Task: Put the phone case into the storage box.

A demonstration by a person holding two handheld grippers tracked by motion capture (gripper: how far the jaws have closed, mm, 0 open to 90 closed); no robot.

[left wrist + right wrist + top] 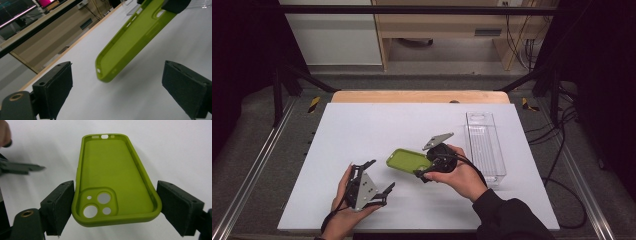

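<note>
Between the right gripper (115,207) jaws, green phone case (115,180), camera end clamped

In the left gripper view the top edge cuts off the far end of the lime-green soft plastic phone case (132,42), and a black pad covers its upper corner. In the high view the right gripper (428,171) and the hand holding it hide the case's near end. The clear plastic rectangular bin (484,145) shows too faintly to tell its contents.
</note>
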